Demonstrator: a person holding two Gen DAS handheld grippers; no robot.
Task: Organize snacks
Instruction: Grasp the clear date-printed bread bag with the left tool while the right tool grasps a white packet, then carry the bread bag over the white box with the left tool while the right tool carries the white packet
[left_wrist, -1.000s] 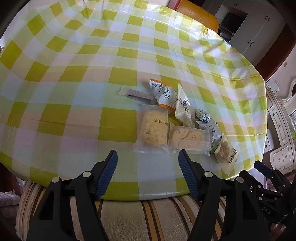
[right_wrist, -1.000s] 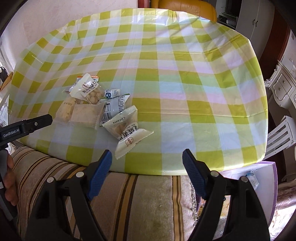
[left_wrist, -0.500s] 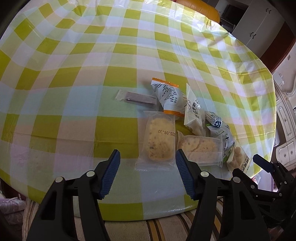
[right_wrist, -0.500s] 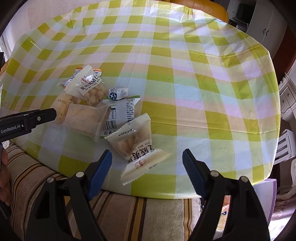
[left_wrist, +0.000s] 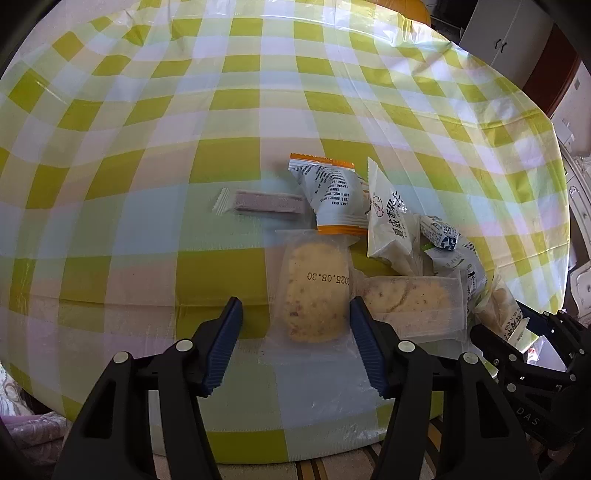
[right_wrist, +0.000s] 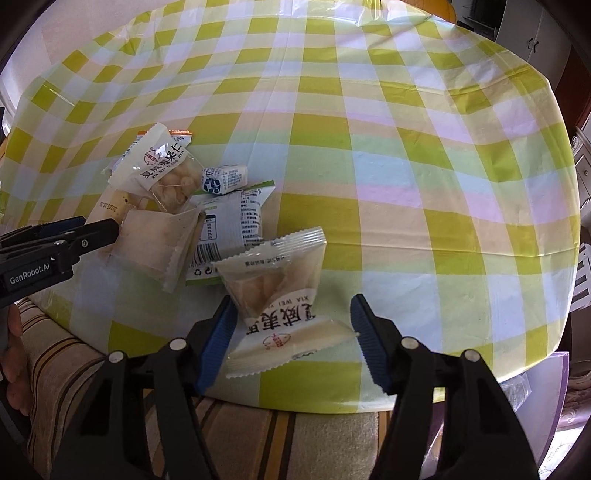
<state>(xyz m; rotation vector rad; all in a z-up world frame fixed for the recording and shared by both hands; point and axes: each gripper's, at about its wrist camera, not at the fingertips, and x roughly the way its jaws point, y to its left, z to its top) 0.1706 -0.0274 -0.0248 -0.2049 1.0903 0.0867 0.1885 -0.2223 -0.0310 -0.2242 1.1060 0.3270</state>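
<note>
Change: both hand-held grippers have come down and in over the snack pile, which lay farther ahead of the jaws a second ago; both sets of jaws have just been closing.
Left hand-held gripper (left_wrist: 295, 332): jaws apart, either side of the near end of the clear cookie packet (left_wrist: 314, 295), with no pad seen pressing on it.
Right hand-held gripper (right_wrist: 291, 332): jaws apart, with the nut packet (right_wrist: 280, 291) between them; the left pad is at its edge, the right pad stands clear.
Meaning: likely two pick-ups starting at once; nothing is lifted yet, so the sorting looks barely begun.
Snacks: bunched on the checked table (left_wrist: 184, 110) near its near edge, several overlapping.
Left view only: a thin purple wafer bar (left_wrist: 264, 202) lying apart to the left of the pile, and the orange-trimmed packet (left_wrist: 332, 195) in full.
Right view only: the green-edged packet (right_wrist: 229, 229) under its neighbours, a small blue-and-white candy (right_wrist: 223, 179), and the table's bare right side.
</note>
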